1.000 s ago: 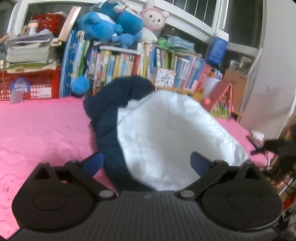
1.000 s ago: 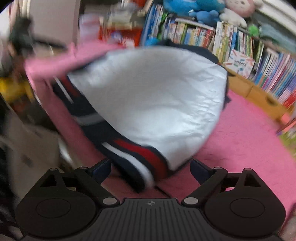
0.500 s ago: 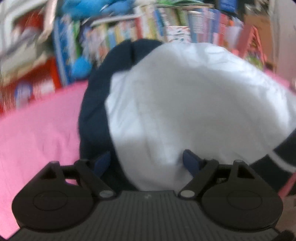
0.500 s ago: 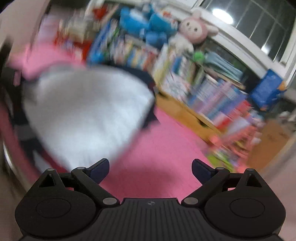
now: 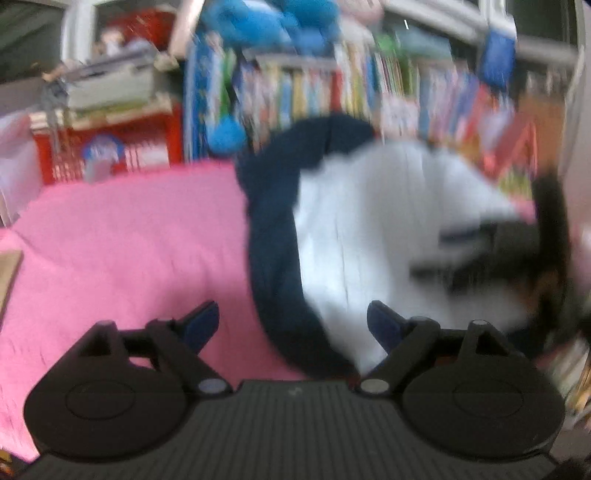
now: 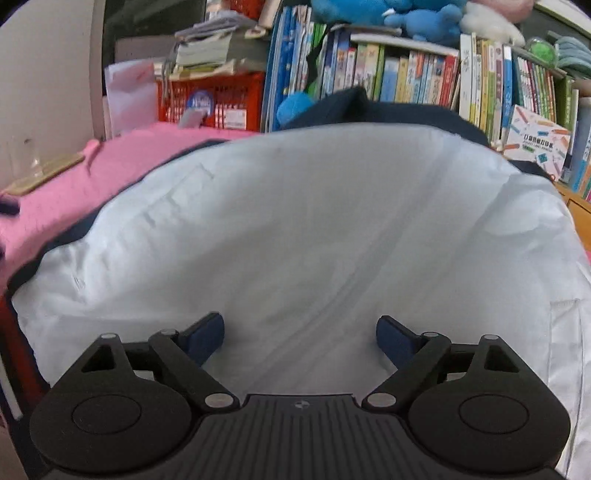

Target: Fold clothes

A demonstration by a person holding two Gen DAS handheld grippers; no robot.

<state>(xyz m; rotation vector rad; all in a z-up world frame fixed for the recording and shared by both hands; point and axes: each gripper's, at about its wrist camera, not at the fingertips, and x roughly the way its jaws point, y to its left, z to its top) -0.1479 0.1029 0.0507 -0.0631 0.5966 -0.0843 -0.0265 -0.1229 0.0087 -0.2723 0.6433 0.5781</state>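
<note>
Pink cover [image 5: 122, 236] spreads over a wide flat surface; whether it is a bed or a counter I cannot tell. On it lies the jacket [image 6: 314, 229], inside out, so the white lining faces up and a navy edge runs around it. In the left wrist view the jacket [image 5: 369, 229] sits to the right of centre, its navy collar part curving along the left side, and this view is blurred. Behind the cover stands a bookshelf [image 6: 424, 77] full of books, with blue plush toys [image 6: 406, 14] on top and a red basket [image 6: 214, 99] to the left.

The right gripper [image 6: 300, 338] is held low over the lining, pointing toward the shelf, its jaws spread wide and grasping nothing. The left gripper [image 5: 293, 323] points along the navy edge, jaws also released and empty, one finger over the pink cover and the other over the lining.
</note>
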